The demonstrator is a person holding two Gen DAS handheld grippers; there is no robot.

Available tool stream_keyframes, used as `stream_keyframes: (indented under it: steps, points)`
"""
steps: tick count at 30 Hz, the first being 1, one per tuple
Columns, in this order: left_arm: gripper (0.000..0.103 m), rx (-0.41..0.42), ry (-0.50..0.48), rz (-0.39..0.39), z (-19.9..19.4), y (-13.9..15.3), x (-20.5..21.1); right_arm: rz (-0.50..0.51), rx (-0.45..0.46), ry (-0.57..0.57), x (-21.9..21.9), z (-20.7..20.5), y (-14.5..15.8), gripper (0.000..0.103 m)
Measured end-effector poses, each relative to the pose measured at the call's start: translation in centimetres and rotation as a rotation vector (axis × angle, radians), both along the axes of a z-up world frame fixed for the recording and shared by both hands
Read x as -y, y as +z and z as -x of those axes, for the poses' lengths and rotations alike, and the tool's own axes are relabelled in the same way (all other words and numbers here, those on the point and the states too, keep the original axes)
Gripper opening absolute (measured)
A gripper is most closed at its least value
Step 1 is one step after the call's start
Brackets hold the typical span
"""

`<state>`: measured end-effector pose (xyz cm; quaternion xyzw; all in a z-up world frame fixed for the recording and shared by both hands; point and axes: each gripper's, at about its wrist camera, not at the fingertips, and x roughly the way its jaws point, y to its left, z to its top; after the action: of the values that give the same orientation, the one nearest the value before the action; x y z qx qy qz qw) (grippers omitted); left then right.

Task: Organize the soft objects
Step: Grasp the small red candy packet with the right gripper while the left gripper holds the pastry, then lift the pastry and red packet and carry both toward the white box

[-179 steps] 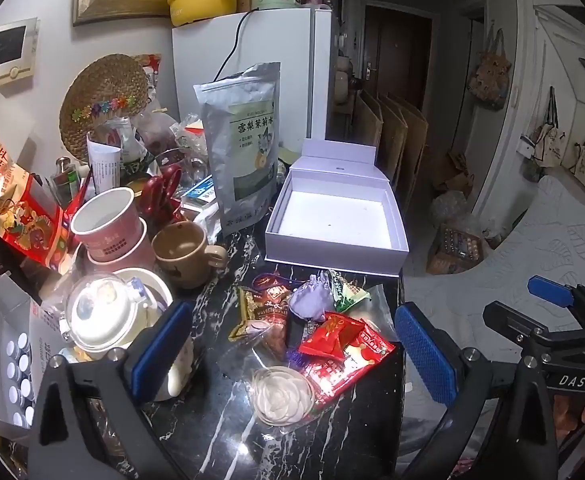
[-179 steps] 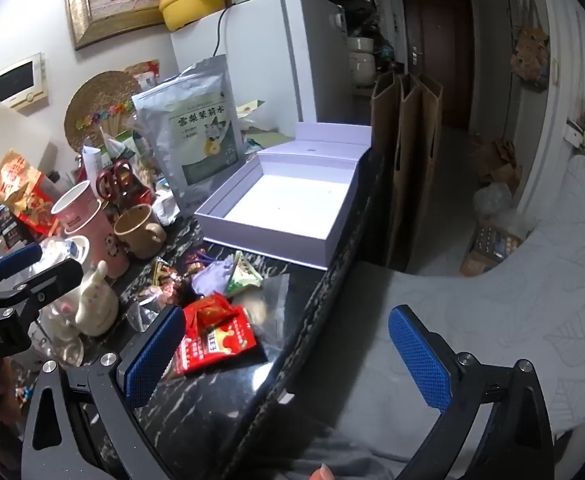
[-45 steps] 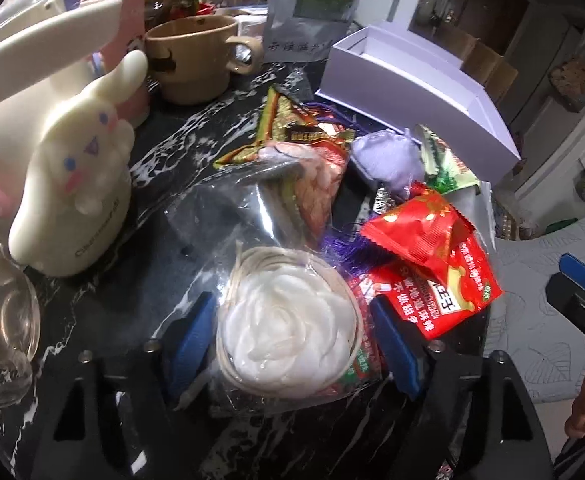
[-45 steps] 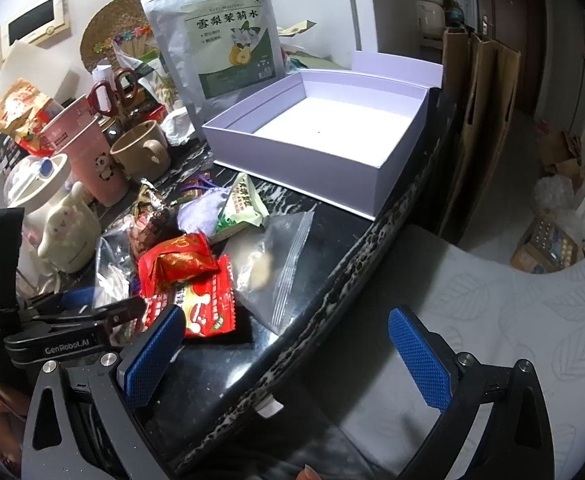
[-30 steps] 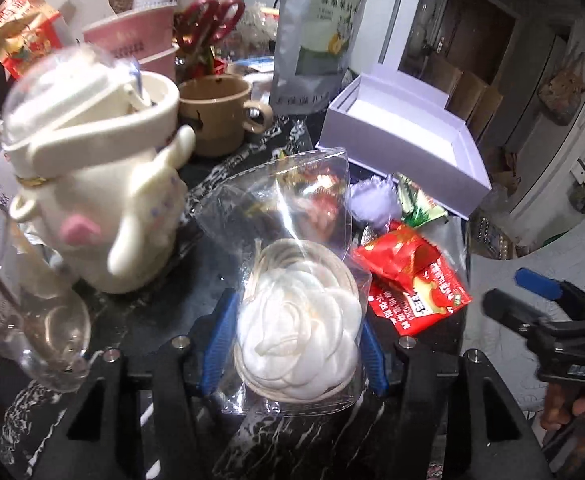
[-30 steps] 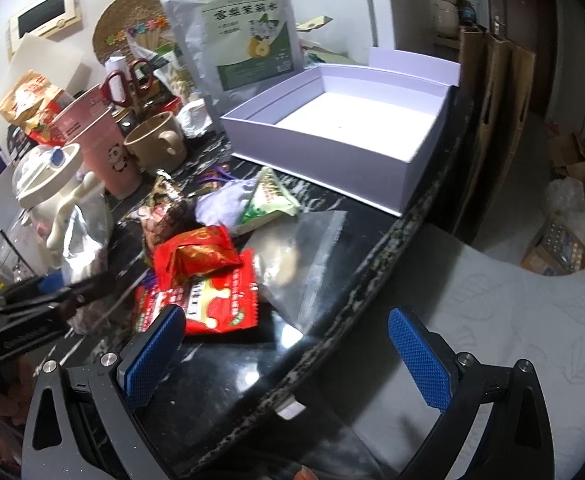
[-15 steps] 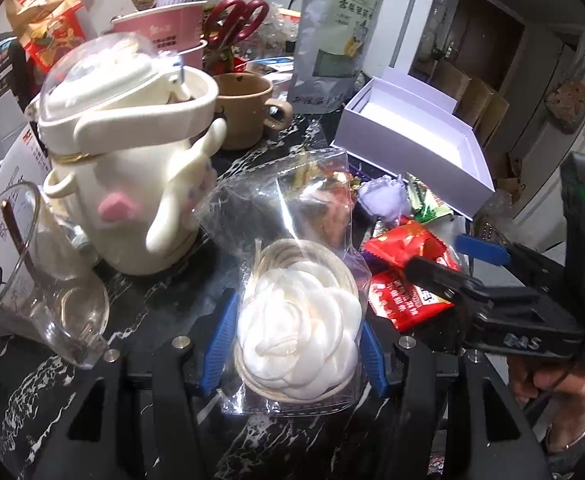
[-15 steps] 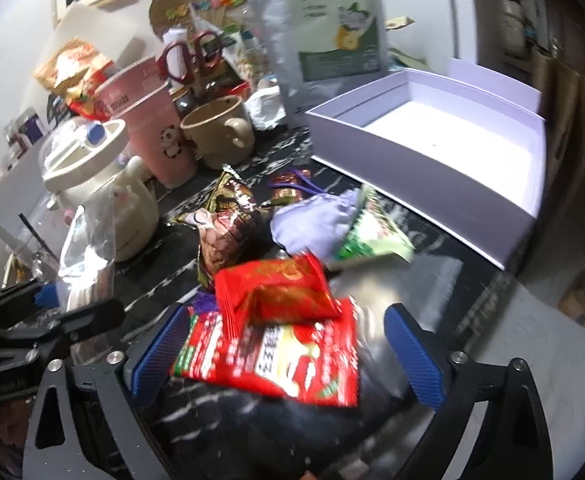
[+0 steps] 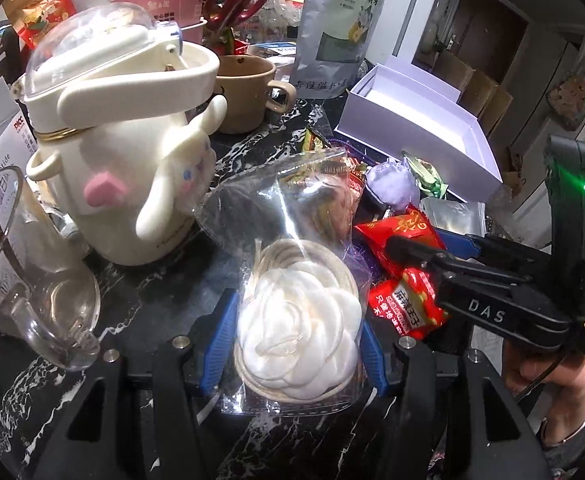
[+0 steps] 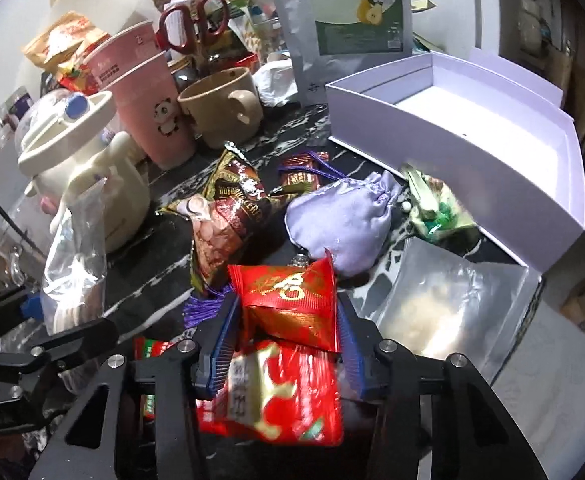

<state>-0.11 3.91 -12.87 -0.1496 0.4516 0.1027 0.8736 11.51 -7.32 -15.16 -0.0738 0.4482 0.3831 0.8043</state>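
Note:
My left gripper (image 9: 298, 320) is shut on a clear bag (image 9: 292, 240) that holds a white rose-shaped soft piece (image 9: 298, 332), lifted a little off the black marble table (image 9: 140, 292). My right gripper (image 10: 286, 320) is closing, and its blue pads touch both sides of a red packet with a gold character (image 10: 288, 300). That packet lies on a larger red snack packet (image 10: 272, 396). From the left wrist, the right gripper (image 9: 432, 248) reaches in from the right over the red packet (image 9: 396, 232). A lilac satin pouch (image 10: 340, 220), a brown packet (image 10: 228, 208) and a green packet (image 10: 436, 208) lie just beyond.
An open white box (image 10: 452, 160) stands at the back right. A clear bag with pale contents (image 10: 444, 304) lies near the table's edge. A cream character jug (image 9: 132, 160), a glass mug (image 9: 32, 300), a brown mug (image 10: 220, 108), pink cups (image 10: 148, 92) and a silver pouch (image 10: 352, 20) crowd the left and back.
The right gripper has swung left and down over the red packets, and its jaws have gone from wide apart to closed in on them. The left gripper keeps holding the clear bag.

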Motion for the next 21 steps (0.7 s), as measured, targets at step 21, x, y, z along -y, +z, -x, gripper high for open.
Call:
stream_keyframes:
  steps: [21]
  points:
    - [0.055, 0.09, -0.118, -0.034, 0.0, 3.0, 3.7, -0.109, 0.048, -0.084, 6.5, 3.8, 4.0, 0.042]
